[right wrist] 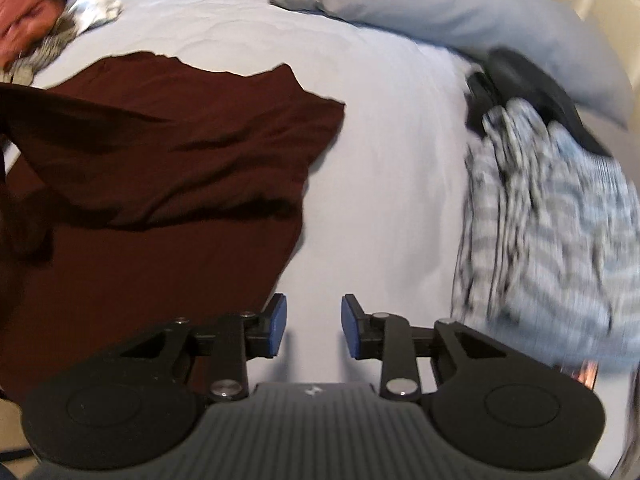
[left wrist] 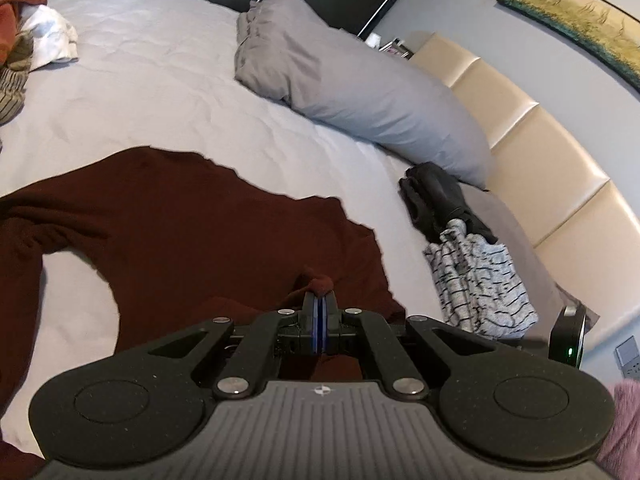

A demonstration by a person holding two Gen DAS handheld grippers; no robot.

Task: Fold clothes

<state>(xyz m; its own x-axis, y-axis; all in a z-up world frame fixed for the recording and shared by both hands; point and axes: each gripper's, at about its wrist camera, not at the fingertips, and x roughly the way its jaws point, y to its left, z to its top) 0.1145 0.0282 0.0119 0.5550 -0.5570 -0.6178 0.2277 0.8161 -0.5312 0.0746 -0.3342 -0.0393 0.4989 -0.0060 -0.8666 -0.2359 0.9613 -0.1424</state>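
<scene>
A dark maroon long-sleeved shirt (left wrist: 168, 224) lies spread on the pale bed sheet (left wrist: 160, 92), one sleeve reaching off to the left. My left gripper (left wrist: 319, 300) is shut on a pinched fold of the maroon shirt near its right edge. In the right wrist view the same maroon shirt (right wrist: 160, 168) fills the left half, partly lifted and creased. My right gripper (right wrist: 313, 322) is open and holds nothing, just above the sheet (right wrist: 380, 160) beside the shirt's right edge.
A grey pillow (left wrist: 360, 88) lies at the head of the bed against a cream headboard (left wrist: 540, 152). A folded striped grey garment (left wrist: 476, 280) with a black item (left wrist: 436, 196) lies at right. A pile of clothes (left wrist: 24, 40) sits at far left.
</scene>
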